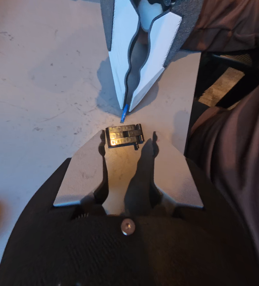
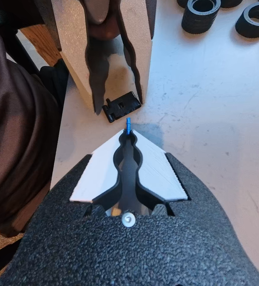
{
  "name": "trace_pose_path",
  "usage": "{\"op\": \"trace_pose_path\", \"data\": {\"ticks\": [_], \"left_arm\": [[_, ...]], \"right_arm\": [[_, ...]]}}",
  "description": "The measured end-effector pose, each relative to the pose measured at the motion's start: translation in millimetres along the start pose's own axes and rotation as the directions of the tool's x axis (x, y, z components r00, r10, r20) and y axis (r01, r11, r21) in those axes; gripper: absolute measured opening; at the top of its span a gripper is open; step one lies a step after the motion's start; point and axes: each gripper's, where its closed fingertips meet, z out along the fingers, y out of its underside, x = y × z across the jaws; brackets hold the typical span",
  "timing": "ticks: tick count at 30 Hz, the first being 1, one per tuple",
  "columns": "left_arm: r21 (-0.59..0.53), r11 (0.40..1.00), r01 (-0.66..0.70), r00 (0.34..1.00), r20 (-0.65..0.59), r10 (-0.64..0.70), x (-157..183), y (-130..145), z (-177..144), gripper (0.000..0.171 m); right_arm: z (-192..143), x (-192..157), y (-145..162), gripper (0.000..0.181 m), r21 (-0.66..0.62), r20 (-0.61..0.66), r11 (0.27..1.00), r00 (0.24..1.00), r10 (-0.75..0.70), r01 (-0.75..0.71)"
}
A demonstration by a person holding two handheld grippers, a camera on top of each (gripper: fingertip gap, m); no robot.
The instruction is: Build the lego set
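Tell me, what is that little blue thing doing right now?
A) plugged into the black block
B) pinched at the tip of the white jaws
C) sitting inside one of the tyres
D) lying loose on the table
B: the blue pin sticks out from the closed tips of the right gripper, just short of the black block, which lies on the table between the open jaws of the left gripper.

Count, both wrist views:
- Small blue plastic lego pin (image 2: 128, 125): 1.
- Flat black lego assembly of joined beams (image 2: 122, 106): 1, at 11 o'clock of the pin.
- Black rubber lego tyres: 2 in full, (image 2: 200, 15) and (image 2: 255, 20), at 1 o'clock; more cut off at frame edge, number unclear.
- Two-finger grippers: 2.
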Motion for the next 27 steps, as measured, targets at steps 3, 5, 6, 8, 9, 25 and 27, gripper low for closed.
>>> {"op": "trace_pose_path", "data": {"ticks": [3,5,6,8,9,25,27], "left_arm": [[-0.031,0.997,-0.071,0.994,0.085,0.074,-5,2,2,0.045],[-0.023,0.996,-0.087,0.993,0.076,0.088,-4,2,3,0.046],[-0.007,0.996,-0.090,0.994,0.060,0.090,-4,2,3,0.046],[-0.004,0.995,-0.104,0.994,0.027,0.104,-4,4,1,0.046],[-0.007,0.992,-0.122,0.992,0.016,0.122,-4,5,0,0.046],[-0.015,0.983,-0.183,0.981,-0.075,0.181,-2,12,-8,0.046],[-0.014,0.983,-0.184,0.980,-0.075,0.182,-2,12,-8,0.046]], "right_arm": [[0,-2,-1,0.004,0.000,0.010,1.000,1.000,0.006,-0.006],[2,-7,-1,0.004,0.001,0.032,1.000,0.999,0.003,-0.003],[3,-9,-1,0.004,-0.005,0.037,1.000,0.999,-0.002,0.002],[4,-11,-2,0.004,-0.004,0.039,1.000,0.999,-0.012,0.012],[4,-12,-3,0.004,-0.004,0.046,1.000,0.999,-0.011,0.011],[13,-18,-9,0.004,-0.007,0.063,0.999,0.997,0.047,-0.046],[13,-17,-10,0.004,-0.006,0.064,0.998,0.996,0.060,-0.060]]}}
